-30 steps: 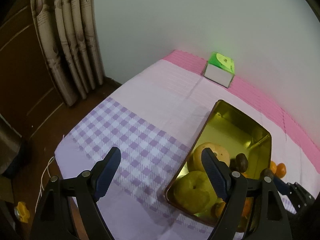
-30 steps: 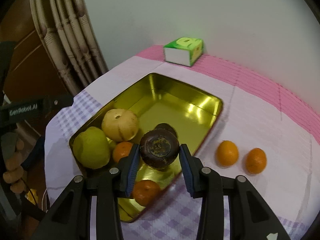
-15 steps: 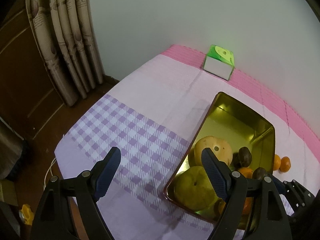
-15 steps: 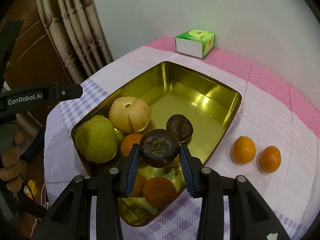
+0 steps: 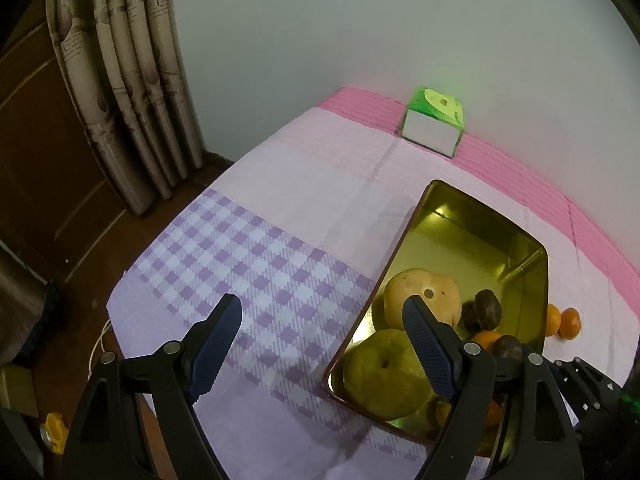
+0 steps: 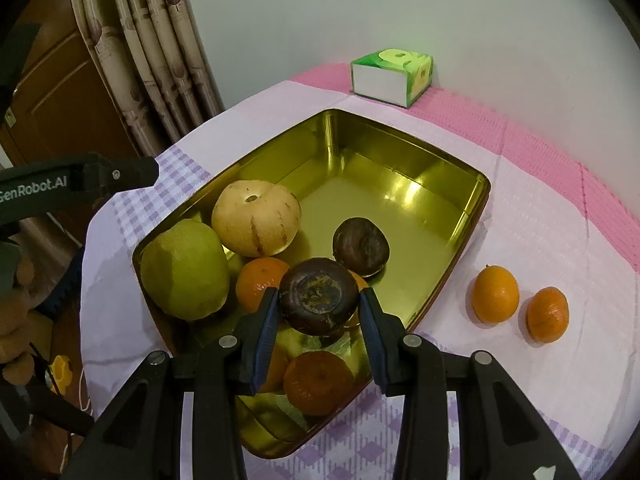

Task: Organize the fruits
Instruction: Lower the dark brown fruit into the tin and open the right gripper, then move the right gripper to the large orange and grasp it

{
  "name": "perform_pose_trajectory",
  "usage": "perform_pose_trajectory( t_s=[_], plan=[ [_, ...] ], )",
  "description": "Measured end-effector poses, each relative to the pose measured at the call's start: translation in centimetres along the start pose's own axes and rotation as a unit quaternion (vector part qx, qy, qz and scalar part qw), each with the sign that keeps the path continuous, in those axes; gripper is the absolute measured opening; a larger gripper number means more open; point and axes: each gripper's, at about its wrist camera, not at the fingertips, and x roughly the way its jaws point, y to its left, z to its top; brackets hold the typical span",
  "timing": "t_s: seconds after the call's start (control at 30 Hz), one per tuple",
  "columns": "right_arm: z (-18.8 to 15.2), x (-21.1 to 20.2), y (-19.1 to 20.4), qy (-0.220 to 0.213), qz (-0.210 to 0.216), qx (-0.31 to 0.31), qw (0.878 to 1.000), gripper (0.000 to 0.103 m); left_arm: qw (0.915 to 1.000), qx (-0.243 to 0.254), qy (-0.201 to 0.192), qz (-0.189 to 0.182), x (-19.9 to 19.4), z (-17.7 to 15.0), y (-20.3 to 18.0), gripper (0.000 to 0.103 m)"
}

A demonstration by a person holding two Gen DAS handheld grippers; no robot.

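Observation:
A gold tin tray (image 6: 460,172) (image 5: 480,216) lies on the cloth. In it are a green pear (image 6: 184,268), a yellow pear (image 6: 256,218), a dark brown fruit (image 6: 362,246) and several oranges (image 6: 258,280). My right gripper (image 6: 318,312) is shut on a second dark brown fruit (image 6: 318,294), held above the tray's near half. Two oranges (image 6: 494,294) (image 6: 546,314) rest on the cloth right of the tray. My left gripper (image 5: 320,344) hangs open over the checked cloth at the tray's left edge, nothing between its fingers.
A green and white tissue box (image 6: 390,76) (image 5: 434,124) stands at the back by the wall. Curtains (image 5: 132,80) and a wooden door hang left of the table. The table's left edge (image 5: 120,292) drops to the floor, where a small yellow object (image 5: 54,434) lies.
The right gripper has drawn back with the dark fruit, so more of the tray shows beyond it. The left view has shifted slightly, showing more of the tray. Both grips are unchanged.

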Motion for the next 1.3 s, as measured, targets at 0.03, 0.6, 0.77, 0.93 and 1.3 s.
perform_pose_trajectory(
  t_s=[0.03, 0.6, 0.77, 0.93, 1.3],
  plan=[
    [-0.1, 0.1, 0.0, 0.0, 0.0, 0.001, 1.0, 0.037, 1.0, 0.001, 0.0, -0.001, 0.0, -0.1, -0.1, 0.083],
    [-0.2, 0.0, -0.1, -0.001, 0.001, 0.005, 1.0, 0.039, 0.9999, 0.015, 0.002, 0.001, 0.0, -0.2, -0.8, 0.083],
    [0.0, -0.4, -0.5, -0.009, -0.001, 0.013, 1.0, 0.044, 0.9999, 0.015, 0.003, 0.001, 0.0, -0.2, -0.8, 0.083],
    [0.0, -1.0, -1.0, -0.019, 0.0, 0.023, 1.0, 0.045, 0.9998, 0.018, 0.003, 0.001, 0.0, -0.3, -0.9, 0.083],
    [-0.3, -2.7, -2.6, -0.037, -0.009, 0.045, 0.998, 0.048, 0.9998, 0.019, 0.004, 0.0, 0.0, -0.3, -1.0, 0.083]
  ],
)
